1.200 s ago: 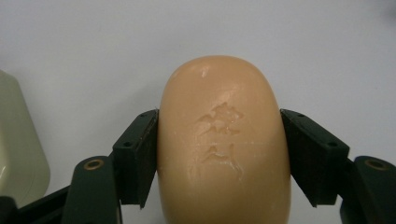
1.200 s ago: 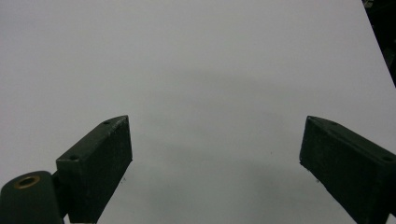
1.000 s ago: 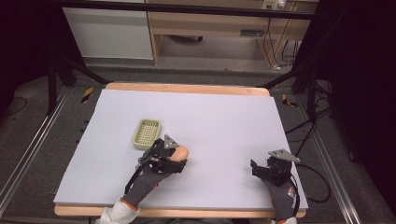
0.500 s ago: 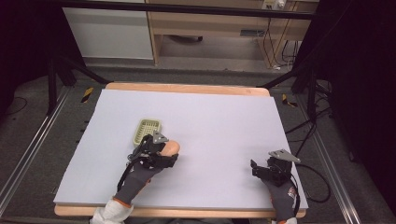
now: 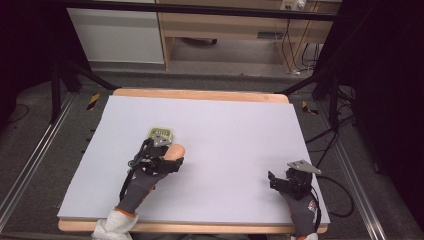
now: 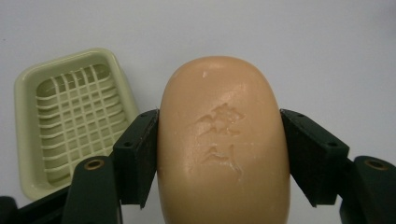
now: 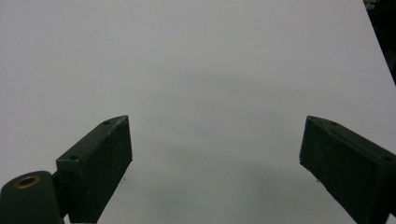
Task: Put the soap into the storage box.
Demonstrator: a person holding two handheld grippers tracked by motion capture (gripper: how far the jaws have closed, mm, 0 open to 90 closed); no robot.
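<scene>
Right gripper (image 5: pixel 276 181), black 2-jaw tool at the table's 5 o'clock corner: jaws spread wide over bare white tabletop (image 5: pixel 235 135), nothing between them. Left gripper (image 6: pixel 219 154), at 7 o'clock: both pads clamped on the flanks of 1 oval peach-coloured soap bar (image 6: pixel 223 140) with an embossed mark, held above the surface. Pale green plastic soap dish (image 6: pixel 74 116) with slotted grid floor: on the tabletop just beyond the soap, at its 10 o'clock in the left gripper view.
</scene>
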